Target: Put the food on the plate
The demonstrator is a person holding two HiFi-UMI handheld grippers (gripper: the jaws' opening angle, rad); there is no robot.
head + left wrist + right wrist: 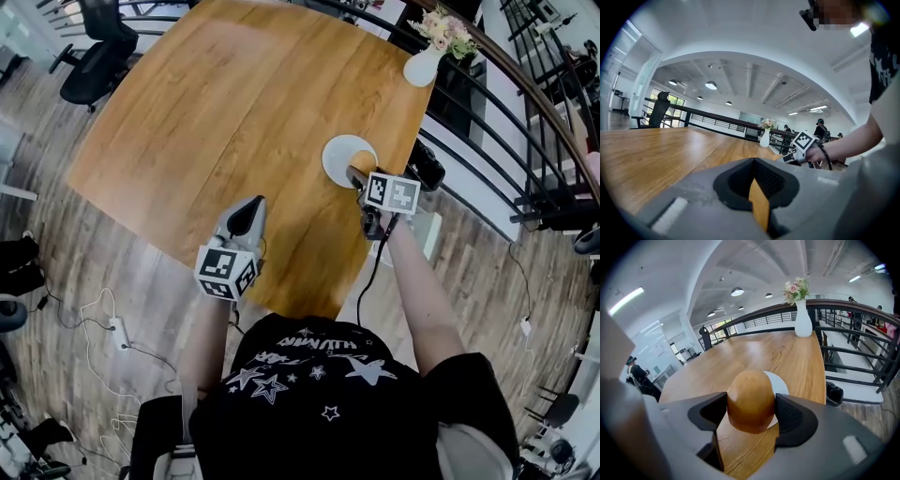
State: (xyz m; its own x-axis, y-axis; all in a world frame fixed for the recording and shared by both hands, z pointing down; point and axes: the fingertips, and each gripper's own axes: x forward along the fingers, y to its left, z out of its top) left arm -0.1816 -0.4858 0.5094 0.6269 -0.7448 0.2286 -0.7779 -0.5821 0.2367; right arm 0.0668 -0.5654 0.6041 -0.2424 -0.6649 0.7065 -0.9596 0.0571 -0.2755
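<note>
My right gripper (357,175) (751,412) is shut on a rounded golden-brown piece of food (749,397), squeezed between both pads. It hovers at the near rim of a round white plate (337,156) (781,383) lying near the right edge of the wooden table (234,103). The food hides part of the plate in the right gripper view. My left gripper (247,218) (755,183) is shut with nothing in it, over the table's near edge, to the left of the plate. The right gripper (803,142) also shows in the left gripper view.
A white vase with flowers (425,62) (803,318) stands at the table's far right corner. A dark railing (487,141) runs along the right side. A dark object (833,393) lies on the floor beyond the table edge. A black office chair (98,52) sits far left.
</note>
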